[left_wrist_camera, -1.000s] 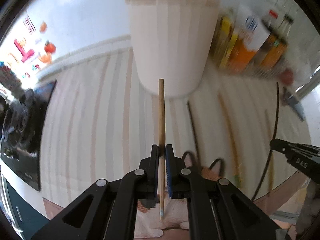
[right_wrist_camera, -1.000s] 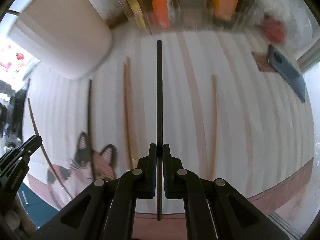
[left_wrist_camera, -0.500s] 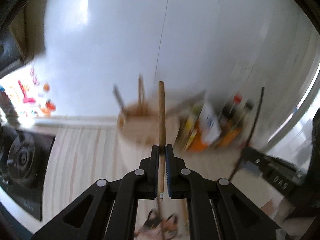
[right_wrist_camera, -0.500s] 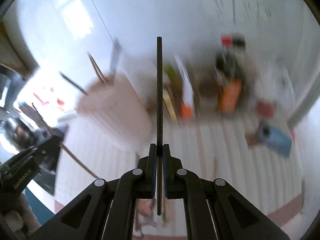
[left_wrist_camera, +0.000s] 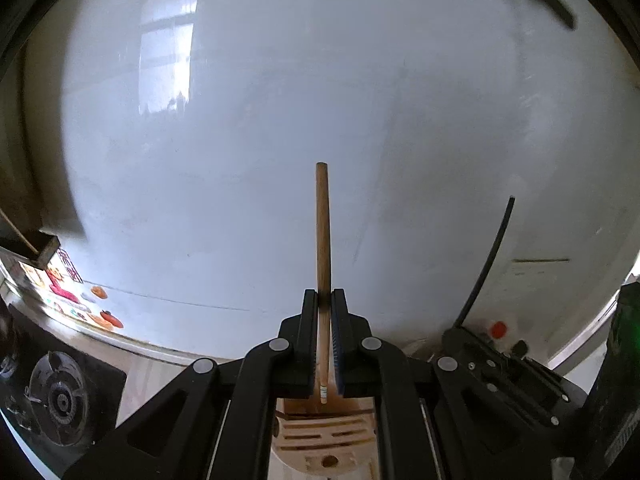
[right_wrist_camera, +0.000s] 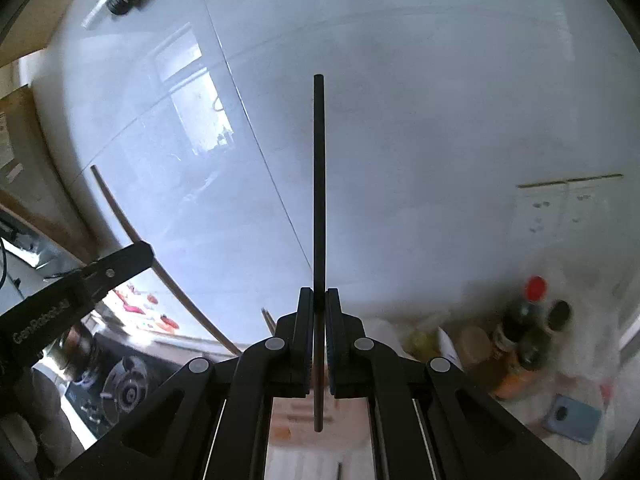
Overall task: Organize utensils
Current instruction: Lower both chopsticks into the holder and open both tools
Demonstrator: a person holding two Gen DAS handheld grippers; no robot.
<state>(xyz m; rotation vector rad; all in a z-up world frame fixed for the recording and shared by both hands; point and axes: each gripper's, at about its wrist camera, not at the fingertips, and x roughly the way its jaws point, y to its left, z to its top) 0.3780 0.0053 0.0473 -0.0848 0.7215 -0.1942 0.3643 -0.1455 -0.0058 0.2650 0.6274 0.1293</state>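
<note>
My left gripper [left_wrist_camera: 324,294] is shut on a wooden chopstick [left_wrist_camera: 322,232] that stands upright against the white wall. Its lower tip hangs just above the beige slotted utensil holder [left_wrist_camera: 326,436] seen between the fingers. My right gripper [right_wrist_camera: 319,293] is shut on a black chopstick [right_wrist_camera: 319,184], also upright, with the holder's rim [right_wrist_camera: 292,420] blurred below it. The right gripper with the black chopstick [left_wrist_camera: 486,260] shows at the right of the left wrist view. The left gripper with the wooden chopstick [right_wrist_camera: 132,236] shows at the left of the right wrist view.
A gas stove [left_wrist_camera: 60,396] lies at the lower left. Sauce bottles [right_wrist_camera: 520,344] stand against the wall at the right, with a blue phone [right_wrist_camera: 572,418] on the striped counter near them. The white wall fills most of both views.
Both grippers have tilted upward and risen from the counter, carrying their chopsticks. The utensil holder has dropped from mid-view to below the fingers.
</note>
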